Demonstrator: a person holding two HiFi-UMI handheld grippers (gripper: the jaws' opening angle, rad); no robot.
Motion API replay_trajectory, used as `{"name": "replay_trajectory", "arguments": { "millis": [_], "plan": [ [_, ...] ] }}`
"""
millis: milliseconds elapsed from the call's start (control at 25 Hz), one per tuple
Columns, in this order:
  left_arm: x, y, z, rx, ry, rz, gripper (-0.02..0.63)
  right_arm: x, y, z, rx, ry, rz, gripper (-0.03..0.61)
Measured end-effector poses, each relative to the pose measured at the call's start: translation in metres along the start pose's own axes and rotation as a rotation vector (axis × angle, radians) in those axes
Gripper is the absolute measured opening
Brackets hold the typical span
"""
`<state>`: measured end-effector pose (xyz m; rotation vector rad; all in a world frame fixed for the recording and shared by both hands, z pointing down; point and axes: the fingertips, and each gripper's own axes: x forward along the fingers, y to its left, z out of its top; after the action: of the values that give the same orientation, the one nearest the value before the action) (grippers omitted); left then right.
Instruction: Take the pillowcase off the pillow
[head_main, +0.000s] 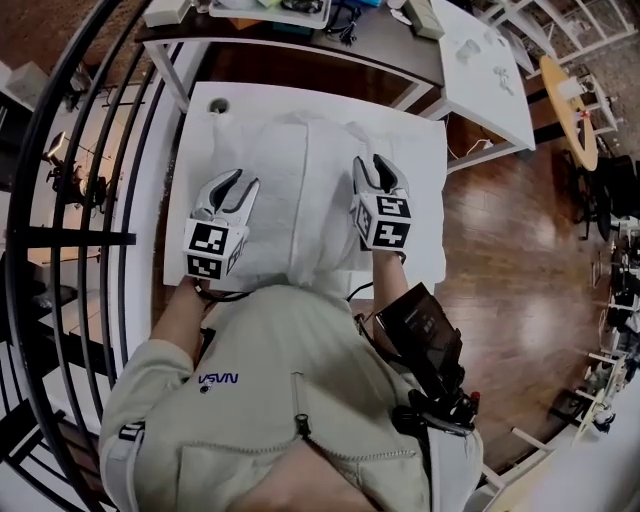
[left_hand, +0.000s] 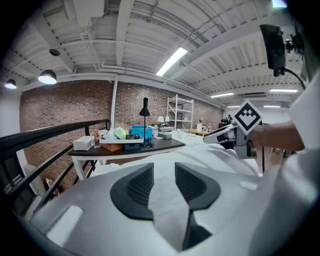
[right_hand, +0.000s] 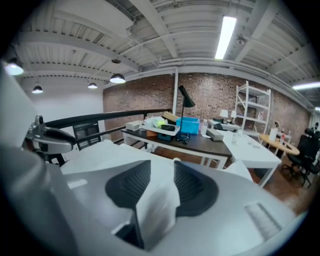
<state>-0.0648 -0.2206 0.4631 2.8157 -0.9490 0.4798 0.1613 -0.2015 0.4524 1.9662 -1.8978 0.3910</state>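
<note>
The white pillow in its pillowcase (head_main: 300, 205) lies lengthwise on the white table (head_main: 195, 150), its near end against my chest. My left gripper (head_main: 238, 180) rests on the pillow's left side and my right gripper (head_main: 371, 163) on its right side. In the left gripper view the left gripper (left_hand: 164, 168) has its jaws apart, with white pillowcase cloth (left_hand: 165, 200) lying in the gap. In the right gripper view the right gripper (right_hand: 161, 166) also stands parted, and a loose fold of the cloth (right_hand: 155, 207) rises between its pads.
A dark desk (head_main: 300, 45) with a tray, a blue box and a lamp stands beyond the table. A black railing (head_main: 60, 200) runs along the left. A white table (head_main: 480, 70) and wooden floor (head_main: 510, 230) lie to the right.
</note>
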Motion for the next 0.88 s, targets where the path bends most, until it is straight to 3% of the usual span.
{"name": "replay_trajectory", "arguments": {
  "millis": [280, 480, 520, 600, 720, 880],
  "plan": [
    [-0.036, -0.049, -0.029, -0.060, 0.100, -0.106, 0.218, -0.065, 0.070, -0.036, -0.026, 0.028, 0.053, 0.171],
    [-0.033, -0.079, -0.053, 0.020, 0.167, -0.157, 0.219, -0.070, 0.101, -0.071, -0.054, 0.102, 0.066, 0.178],
    [-0.030, -0.083, -0.061, 0.045, 0.188, -0.154, 0.173, -0.068, 0.103, -0.077, -0.065, 0.113, 0.060, 0.177],
    [-0.024, -0.086, -0.077, 0.083, 0.211, -0.128, 0.007, -0.064, 0.103, -0.083, -0.091, 0.121, 0.036, 0.154],
    [-0.018, -0.076, -0.079, 0.114, 0.206, -0.092, 0.005, -0.063, 0.089, -0.076, -0.109, 0.100, -0.015, 0.025],
    [-0.023, -0.029, -0.051, 0.112, 0.152, 0.040, 0.005, -0.074, 0.062, -0.066, -0.096, 0.068, -0.088, 0.009]
  ]
}}
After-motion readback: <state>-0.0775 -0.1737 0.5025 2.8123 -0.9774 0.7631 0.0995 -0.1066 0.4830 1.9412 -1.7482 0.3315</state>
